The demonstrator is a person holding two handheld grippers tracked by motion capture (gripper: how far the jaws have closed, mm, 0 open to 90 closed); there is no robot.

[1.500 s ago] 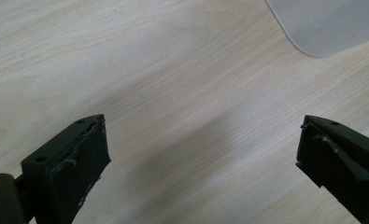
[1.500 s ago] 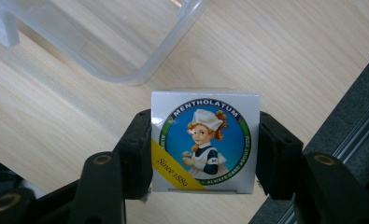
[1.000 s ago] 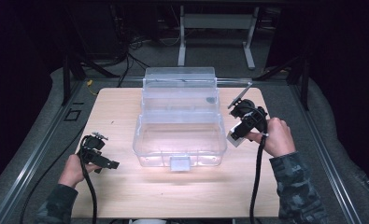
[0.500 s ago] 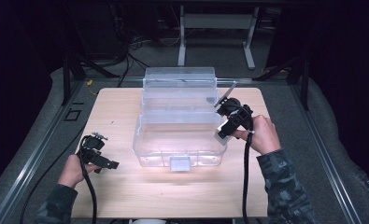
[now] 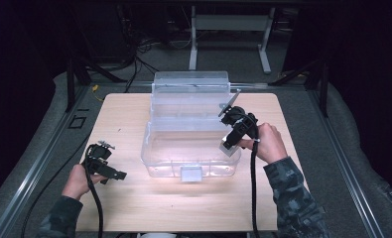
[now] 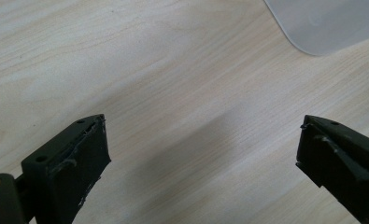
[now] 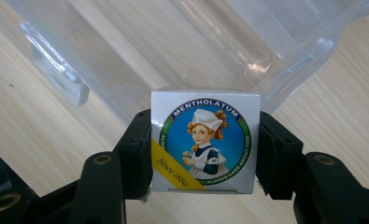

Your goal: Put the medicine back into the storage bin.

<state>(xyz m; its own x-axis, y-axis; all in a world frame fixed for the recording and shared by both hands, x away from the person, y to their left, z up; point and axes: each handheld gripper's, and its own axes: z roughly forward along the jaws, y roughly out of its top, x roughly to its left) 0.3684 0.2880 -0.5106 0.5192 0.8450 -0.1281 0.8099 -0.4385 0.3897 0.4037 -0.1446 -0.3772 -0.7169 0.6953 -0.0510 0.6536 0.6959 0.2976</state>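
The right gripper (image 7: 204,154), clamped on a small printed box (image 7: 205,141), hung over the clear bin's (image 5: 191,148) near right corner, judged mid-delivery and needing a lowering and release inside, while the left gripper (image 6: 201,154) gaped wide over the table (image 5: 129,203).

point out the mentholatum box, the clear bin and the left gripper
Mentholatum box (image 7: 204,140), right gripper view, printed face.
Clear bin (image 5: 191,173), high view, front latch.
Left gripper (image 6: 203,154), left gripper view, between the jaws.
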